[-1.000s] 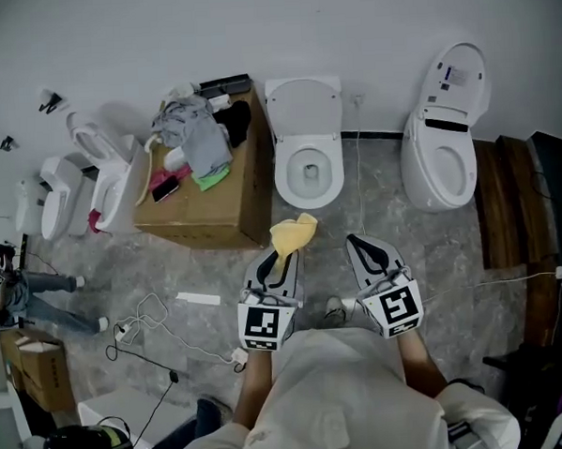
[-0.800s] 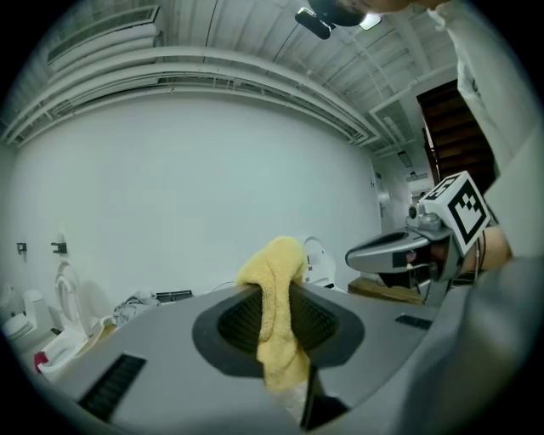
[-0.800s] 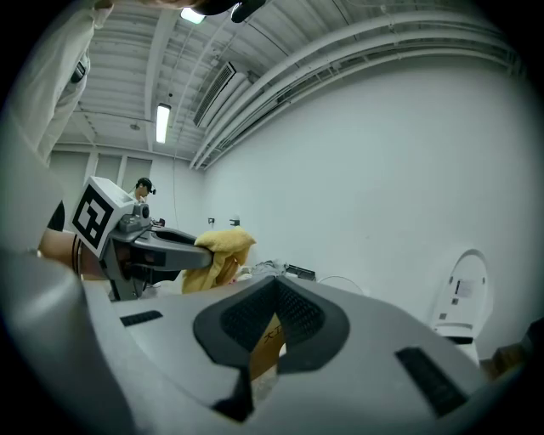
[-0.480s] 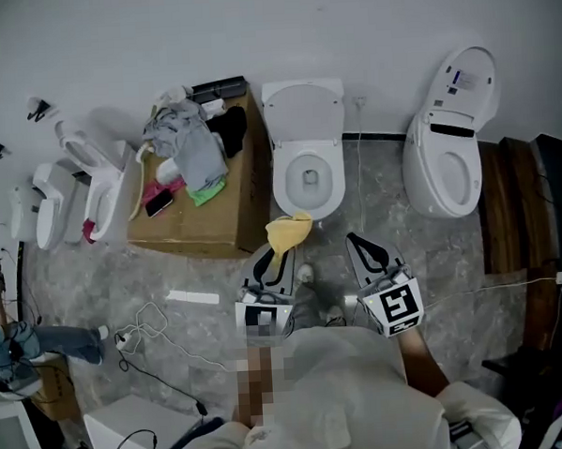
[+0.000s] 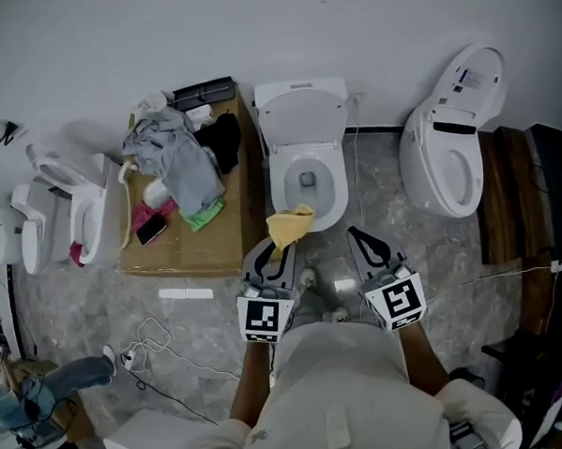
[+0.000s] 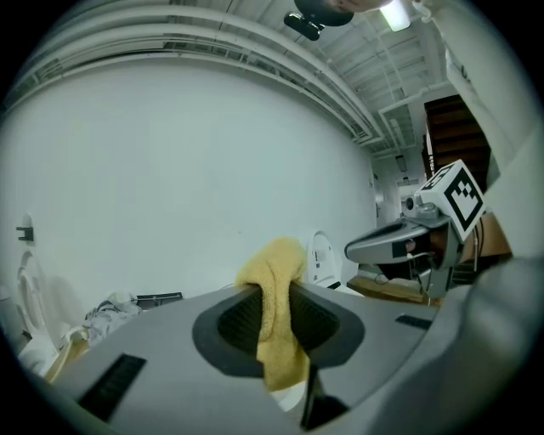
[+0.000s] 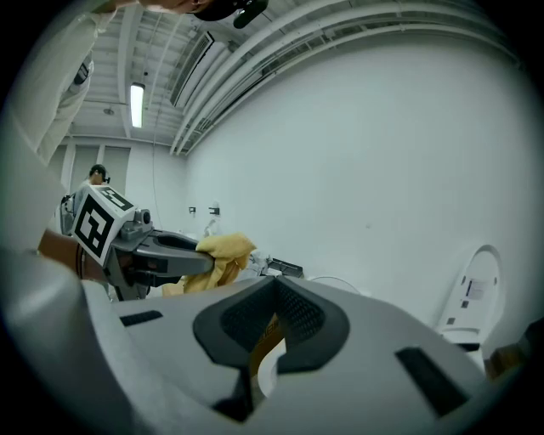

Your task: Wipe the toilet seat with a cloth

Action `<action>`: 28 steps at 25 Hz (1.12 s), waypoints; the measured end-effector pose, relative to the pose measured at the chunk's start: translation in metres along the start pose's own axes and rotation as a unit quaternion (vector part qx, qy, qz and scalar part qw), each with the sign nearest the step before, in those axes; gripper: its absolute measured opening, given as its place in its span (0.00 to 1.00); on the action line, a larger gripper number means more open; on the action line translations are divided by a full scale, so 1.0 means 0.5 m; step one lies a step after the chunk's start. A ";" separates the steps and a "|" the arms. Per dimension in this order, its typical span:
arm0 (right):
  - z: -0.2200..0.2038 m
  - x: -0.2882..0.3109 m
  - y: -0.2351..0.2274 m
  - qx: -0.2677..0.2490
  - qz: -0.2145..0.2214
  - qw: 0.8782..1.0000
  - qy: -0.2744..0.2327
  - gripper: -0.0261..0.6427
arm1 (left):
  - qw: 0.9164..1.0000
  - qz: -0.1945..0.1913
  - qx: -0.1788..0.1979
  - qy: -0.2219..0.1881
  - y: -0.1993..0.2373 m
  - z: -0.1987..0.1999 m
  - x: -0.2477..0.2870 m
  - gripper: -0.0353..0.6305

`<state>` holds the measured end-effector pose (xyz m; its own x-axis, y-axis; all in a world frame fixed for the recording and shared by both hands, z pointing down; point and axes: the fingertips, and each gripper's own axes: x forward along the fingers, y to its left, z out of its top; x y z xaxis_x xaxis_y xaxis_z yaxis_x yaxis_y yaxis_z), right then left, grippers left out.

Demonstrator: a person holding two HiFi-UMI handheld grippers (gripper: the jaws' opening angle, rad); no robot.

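Found crumpled yellow terry cloth (image 5: 291, 226) pinched in the clamped left gripper (image 5: 279, 252), at 6 o'clock of the white toilet's oval seat (image 5: 332, 182), probably placed to start wiping its front rim. Noted right gripper (image 5: 356, 236) at 3 o'clock of the left, jaws together on nothing, likely unneeded.

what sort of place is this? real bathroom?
Likely a test or storage room: middle toilet and right toilet along one wall, cardboard box heaped with clothes, loose cables on the floor.
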<state>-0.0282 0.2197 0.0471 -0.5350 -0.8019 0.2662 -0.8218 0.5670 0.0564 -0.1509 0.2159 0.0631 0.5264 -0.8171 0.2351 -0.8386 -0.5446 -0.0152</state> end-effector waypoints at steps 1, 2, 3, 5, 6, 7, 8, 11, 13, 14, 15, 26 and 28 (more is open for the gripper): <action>-0.001 0.018 -0.003 0.002 -0.003 1.000 0.005 0.05 | 1.000 -0.005 -0.001 0.003 0.016 -0.004 0.012 0.18; -0.004 0.037 -0.007 0.005 -0.006 1.000 0.009 0.05 | 1.000 -0.009 -0.002 0.005 0.032 -0.009 0.025 0.18; -0.006 0.054 -0.011 0.008 -0.009 1.000 0.012 0.05 | 1.000 -0.011 -0.002 0.007 0.048 -0.012 0.038 0.18; -0.002 0.081 -0.016 0.005 -0.012 1.000 0.016 0.05 | 1.000 -0.015 -0.003 0.008 0.074 -0.016 0.057 0.18; -0.002 0.090 -0.017 0.004 -0.014 1.000 0.019 0.05 | 1.000 -0.017 -0.003 0.009 0.083 -0.018 0.064 0.18; -0.005 0.097 -0.018 0.006 -0.015 1.000 0.023 0.05 | 1.000 -0.019 -0.004 0.011 0.091 -0.020 0.069 0.18; -0.013 0.103 -0.018 0.010 -0.015 0.999 0.029 0.05 | 1.000 -0.019 -0.006 0.012 0.098 -0.023 0.073 0.18; -0.024 0.129 -0.022 0.014 -0.013 0.999 0.037 0.05 | 1.000 -0.013 -0.012 0.015 0.122 -0.031 0.088 0.18; -0.028 0.145 -0.032 0.015 -0.014 0.999 0.038 0.05 | 1.000 -0.013 -0.016 0.016 0.131 -0.037 0.103 0.18; -0.031 0.153 -0.038 0.015 -0.015 0.999 0.038 0.05 | 1.000 -0.014 -0.018 0.017 0.134 -0.040 0.111 0.18; -0.035 0.161 -0.046 0.015 -0.018 0.999 0.038 0.05 | 1.000 -0.015 -0.018 0.018 0.137 -0.044 0.121 0.18; -0.147 0.261 -0.159 0.052 -0.012 0.997 0.062 0.05 | 0.998 0.000 -0.038 0.046 0.167 -0.131 0.278 0.18; -0.175 0.294 -0.191 0.064 -0.003 0.996 0.062 0.05 | 0.998 0.013 -0.039 0.055 0.179 -0.160 0.323 0.18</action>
<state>-0.0113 0.0643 0.1648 -0.5082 -0.7709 0.3840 -0.8475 0.5270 -0.0636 -0.1521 0.0504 0.1775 0.4901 -0.8025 0.3404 -0.8619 -0.5044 0.0518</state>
